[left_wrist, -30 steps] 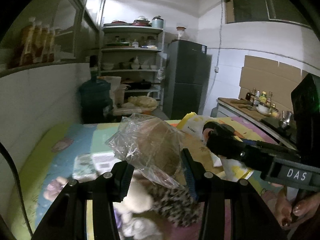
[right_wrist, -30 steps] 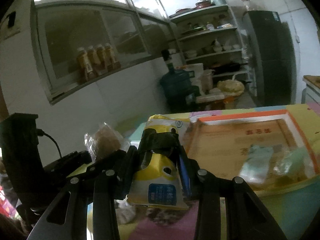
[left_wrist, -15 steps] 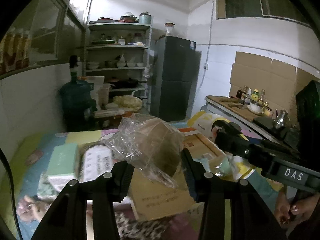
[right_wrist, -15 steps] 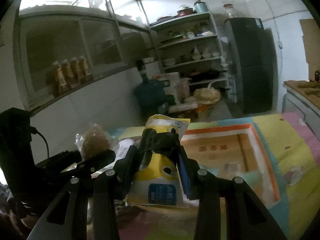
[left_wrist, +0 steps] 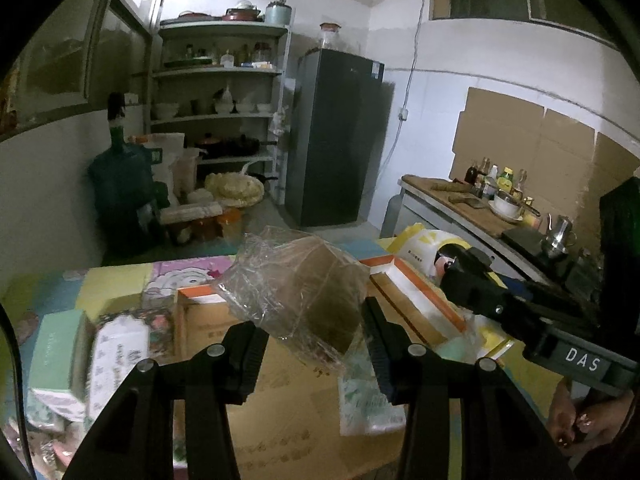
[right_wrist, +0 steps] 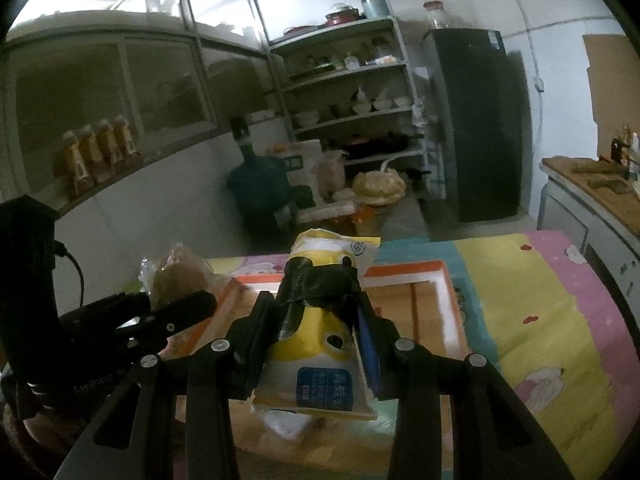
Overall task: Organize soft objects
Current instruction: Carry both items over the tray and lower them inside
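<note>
My left gripper [left_wrist: 312,338] is shut on a clear plastic bag with brown bread [left_wrist: 304,292] and holds it above an open cardboard box [left_wrist: 280,412] with an orange rim. My right gripper [right_wrist: 316,328] is shut on a yellow and white soft packet [right_wrist: 320,344] and holds it over the same box [right_wrist: 424,308]. The right gripper and its packet show at the right of the left wrist view [left_wrist: 472,280]. The left gripper with the bread bag shows at the left of the right wrist view [right_wrist: 176,276].
Tissue packs [left_wrist: 116,356] and a mint green pack [left_wrist: 56,352] lie left of the box on a colourful mat [right_wrist: 540,320]. A white printed pack [left_wrist: 368,404] lies inside the box. A water jug [left_wrist: 120,192], shelves and a fridge [left_wrist: 336,136] stand behind.
Both grippers have swung right with their loads, from over the plush toys to over the cardboard box. Both grips are unchanged.
</note>
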`<state>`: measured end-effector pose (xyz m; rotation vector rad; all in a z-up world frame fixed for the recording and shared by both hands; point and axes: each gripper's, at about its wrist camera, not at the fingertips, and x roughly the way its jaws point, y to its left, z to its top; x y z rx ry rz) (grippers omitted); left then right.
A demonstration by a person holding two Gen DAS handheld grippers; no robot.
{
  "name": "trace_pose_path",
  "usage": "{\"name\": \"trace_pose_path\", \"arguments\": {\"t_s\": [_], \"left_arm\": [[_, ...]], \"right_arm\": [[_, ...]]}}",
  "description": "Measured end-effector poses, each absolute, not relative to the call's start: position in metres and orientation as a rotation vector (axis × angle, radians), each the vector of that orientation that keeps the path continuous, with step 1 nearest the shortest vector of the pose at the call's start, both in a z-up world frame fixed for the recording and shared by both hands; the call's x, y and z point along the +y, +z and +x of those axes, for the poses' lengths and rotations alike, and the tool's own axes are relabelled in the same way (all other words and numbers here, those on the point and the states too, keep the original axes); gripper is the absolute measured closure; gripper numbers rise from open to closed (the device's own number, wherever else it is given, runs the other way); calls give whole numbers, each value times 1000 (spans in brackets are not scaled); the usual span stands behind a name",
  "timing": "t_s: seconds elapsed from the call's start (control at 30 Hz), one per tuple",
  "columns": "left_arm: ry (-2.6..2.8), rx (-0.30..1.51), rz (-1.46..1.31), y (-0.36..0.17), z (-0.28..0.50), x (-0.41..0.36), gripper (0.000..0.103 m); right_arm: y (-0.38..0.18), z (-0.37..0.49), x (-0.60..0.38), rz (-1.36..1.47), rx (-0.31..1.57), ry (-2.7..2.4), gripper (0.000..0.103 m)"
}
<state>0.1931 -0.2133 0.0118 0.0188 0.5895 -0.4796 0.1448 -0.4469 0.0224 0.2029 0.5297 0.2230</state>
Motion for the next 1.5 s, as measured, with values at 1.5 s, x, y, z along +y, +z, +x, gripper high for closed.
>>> {"name": "trace_pose_path", "arguments": {"t_s": [1.5], "left_arm": [[-435, 1024, -50, -74, 310, -251, 54]], "right_arm": [[-52, 265, -459, 172, 872, 178, 61]]}}
